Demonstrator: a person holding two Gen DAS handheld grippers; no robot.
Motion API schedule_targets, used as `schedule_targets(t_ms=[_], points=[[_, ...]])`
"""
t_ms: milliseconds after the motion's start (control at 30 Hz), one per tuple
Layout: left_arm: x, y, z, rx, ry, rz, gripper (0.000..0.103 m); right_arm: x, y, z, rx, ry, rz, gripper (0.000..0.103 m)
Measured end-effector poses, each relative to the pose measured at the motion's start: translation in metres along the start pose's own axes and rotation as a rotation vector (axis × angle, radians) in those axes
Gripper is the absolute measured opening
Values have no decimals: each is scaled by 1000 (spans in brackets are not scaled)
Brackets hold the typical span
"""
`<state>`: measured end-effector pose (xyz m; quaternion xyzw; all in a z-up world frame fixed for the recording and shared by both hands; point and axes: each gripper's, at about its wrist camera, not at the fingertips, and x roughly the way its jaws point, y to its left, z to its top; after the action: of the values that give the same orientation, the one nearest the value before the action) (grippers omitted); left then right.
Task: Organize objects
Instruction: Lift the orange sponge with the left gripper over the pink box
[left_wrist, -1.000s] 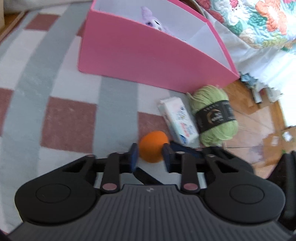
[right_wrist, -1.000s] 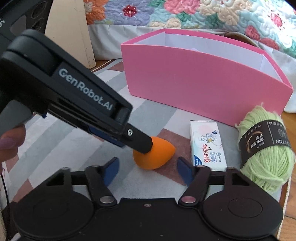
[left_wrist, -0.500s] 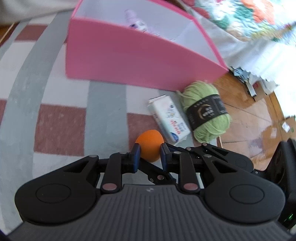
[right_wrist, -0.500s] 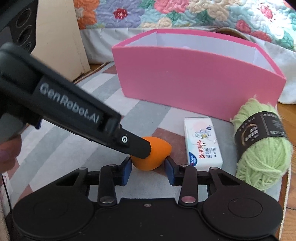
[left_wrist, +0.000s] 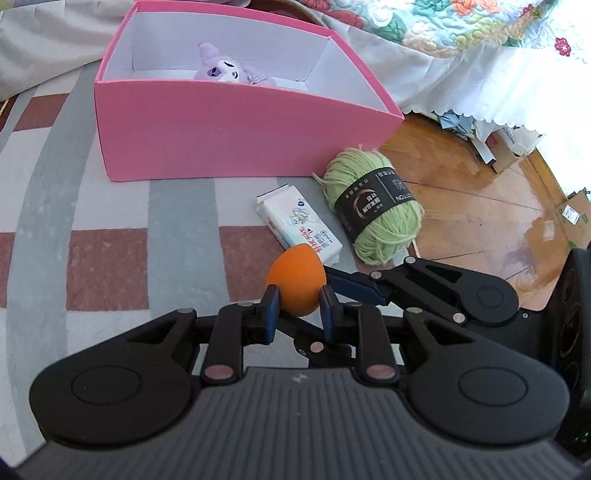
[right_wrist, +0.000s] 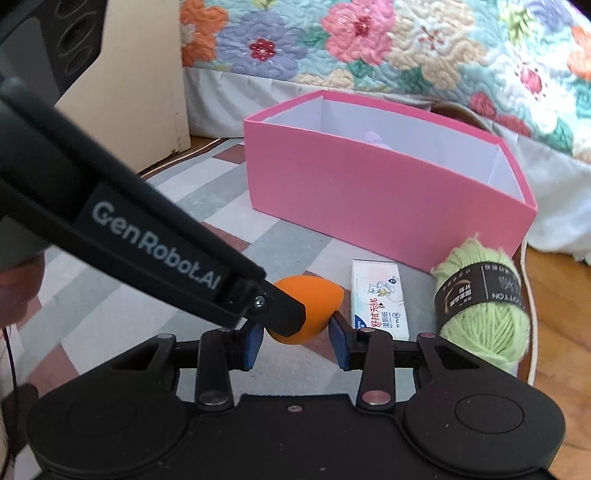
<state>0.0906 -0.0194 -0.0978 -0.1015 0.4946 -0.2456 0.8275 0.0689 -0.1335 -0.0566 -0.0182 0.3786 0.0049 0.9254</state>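
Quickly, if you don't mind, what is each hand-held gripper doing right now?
Left hand-held gripper: shut on the orange sponge.
Right hand-held gripper: also shut on the orange sponge, its pads against both sides.

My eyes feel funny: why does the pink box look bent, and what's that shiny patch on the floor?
Left wrist view: the fisheye lens bows the box; window light glares off the wood floor. Right wrist view: the box's rim curves too.

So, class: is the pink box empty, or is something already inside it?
Not empty. The left wrist view looks into the pink box, and a purple plush toy lies against its far white wall.
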Motion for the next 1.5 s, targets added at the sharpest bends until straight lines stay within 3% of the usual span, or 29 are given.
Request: schedule_targets(t_ms=[300, 367, 700, 867, 1167, 1500], points=[[-18, -10, 0, 22, -29, -2, 23, -14, -2, 8, -28, -21, 28, 44], [-21, -16, 0, 43, -29, -7, 29, -17, -3, 10, -32, -26, 31, 45], [-32, -41, 4, 58, -42, 8, 30, -35, -10, 14, -1, -21, 16, 45], [-40, -46, 4, 47, -94, -9, 29, -49, -2, 20, -110, -50, -62, 45], [-57, -54, 9, 39, -120, -6, 28, -64, 0, 25, -142, -91, -71, 45], [-73, -61, 22, 62, -78, 42, 28, -72, 3, 41, -162, -70, -48, 44]])
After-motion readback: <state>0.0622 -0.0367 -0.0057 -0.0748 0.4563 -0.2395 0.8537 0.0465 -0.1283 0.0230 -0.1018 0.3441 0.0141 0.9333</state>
